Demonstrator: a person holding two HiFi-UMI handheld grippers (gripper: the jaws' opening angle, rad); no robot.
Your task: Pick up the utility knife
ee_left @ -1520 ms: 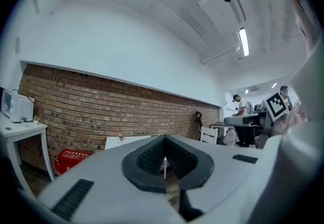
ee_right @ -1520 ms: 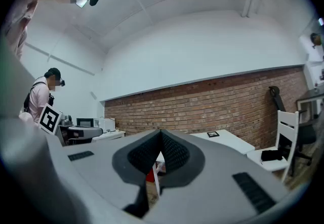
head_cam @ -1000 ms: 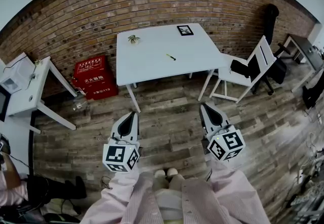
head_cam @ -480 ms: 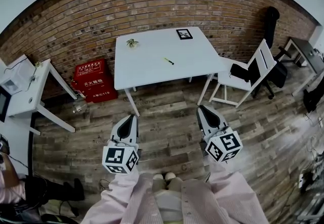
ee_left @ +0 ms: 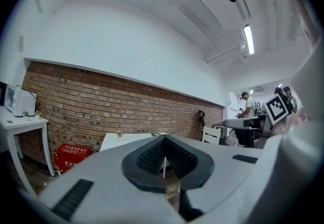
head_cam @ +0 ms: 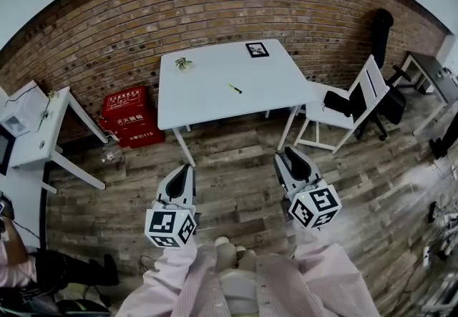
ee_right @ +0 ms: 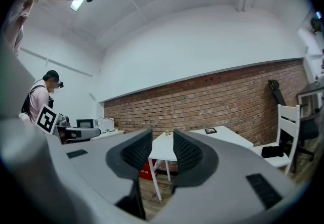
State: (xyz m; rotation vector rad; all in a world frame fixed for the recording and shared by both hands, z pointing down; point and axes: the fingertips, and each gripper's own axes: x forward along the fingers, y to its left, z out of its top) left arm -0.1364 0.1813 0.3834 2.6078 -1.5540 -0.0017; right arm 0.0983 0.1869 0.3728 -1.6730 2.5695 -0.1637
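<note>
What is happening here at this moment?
A person stands some way back from a white table, holding a tool in each hand, both aimed towards it. The knife lies untouched on the table, far from both tools. The left tool is shut and empty. The right tool is opening its jaws, with nothing between them.
</note>
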